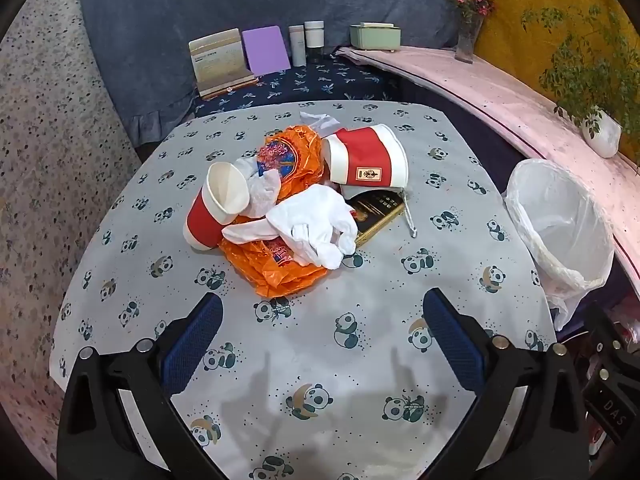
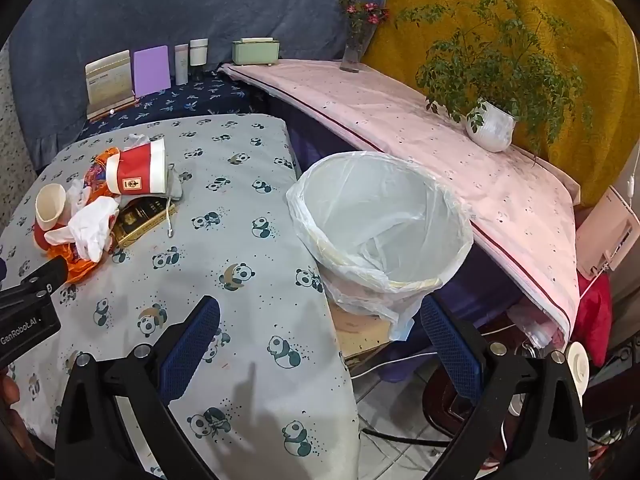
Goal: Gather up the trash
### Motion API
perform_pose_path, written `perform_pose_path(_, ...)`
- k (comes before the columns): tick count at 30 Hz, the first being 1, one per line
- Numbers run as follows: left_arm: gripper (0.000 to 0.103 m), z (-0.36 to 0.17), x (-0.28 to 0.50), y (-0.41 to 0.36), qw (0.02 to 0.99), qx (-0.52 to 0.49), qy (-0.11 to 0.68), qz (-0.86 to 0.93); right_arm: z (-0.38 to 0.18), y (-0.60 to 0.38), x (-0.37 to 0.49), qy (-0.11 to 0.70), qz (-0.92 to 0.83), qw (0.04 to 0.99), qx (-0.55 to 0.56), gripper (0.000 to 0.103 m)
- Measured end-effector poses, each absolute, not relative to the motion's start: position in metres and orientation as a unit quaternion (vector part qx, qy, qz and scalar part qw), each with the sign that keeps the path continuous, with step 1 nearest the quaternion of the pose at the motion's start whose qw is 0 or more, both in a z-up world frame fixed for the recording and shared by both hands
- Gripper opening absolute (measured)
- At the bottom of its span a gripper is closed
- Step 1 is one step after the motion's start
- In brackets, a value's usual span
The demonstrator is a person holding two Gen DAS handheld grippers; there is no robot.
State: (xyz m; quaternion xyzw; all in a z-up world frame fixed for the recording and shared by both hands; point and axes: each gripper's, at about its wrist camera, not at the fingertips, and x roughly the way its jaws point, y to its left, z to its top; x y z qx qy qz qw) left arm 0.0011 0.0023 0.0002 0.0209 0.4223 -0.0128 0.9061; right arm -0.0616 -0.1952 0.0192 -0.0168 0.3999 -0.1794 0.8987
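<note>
Panda-print cloth covers the desk [image 1: 360,360] we're working over, with blue and mustard drapes hung behind it and a pink-covered ledge running off to the right. All the trash sits in one heap mid-desk: two red-and-white paper cups [image 1: 366,156], an orange plastic bag [image 1: 280,272], some crumpled white tissue [image 1: 316,224] and a dark flat box [image 1: 378,212] tucked under the rest.

What matters for the next move is direction. The heap lies straight ahead of our left tool [image 1: 322,328], a bit beyond its fingertips and not touching them, with the tissue and orange bag as the nearest edge. From our right tool [image 2: 320,330] the same heap is far off to the upper left, well apart, so the left one is clearly closer. The lined bin [image 2: 380,232] stands off the desk's right edge, just ahead of our right tool.

Both tools are spread wide with nothing between the pads. We'd guess the left goes in for the tissue first, then swings right toward the bin.
</note>
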Motion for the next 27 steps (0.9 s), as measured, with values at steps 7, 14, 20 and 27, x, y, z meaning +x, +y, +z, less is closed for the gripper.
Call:
perform_pose_path(7, 0.096, 0.010, -0.006, 0.003, 0.914, 0.031, 0.405, -0.015, 0.023, -0.190, -0.062, 0.396, -0.172, 0.902, -0.021, 0.096)
perform_pose_path(14, 0.096, 0.015, -0.008, 0.000, 0.909, 0.032, 0.416, -0.022, 0.029, -0.187, -0.066, 0.387, -0.182, 0.904, -0.032, 0.096)
perform_pose_path(20, 0.096, 0.019, -0.014, -0.007, 0.909, 0.041, 0.415, -0.032, 0.032, -0.187, -0.069, 0.385, -0.180, 0.905, -0.030, 0.096)
perform_pose_path(27, 0.096, 0.027, -0.016, -0.011, 0.909, 0.045, 0.413, -0.032, 0.038, -0.184, -0.071, 0.381, -0.178, 0.907, -0.029, 0.096)
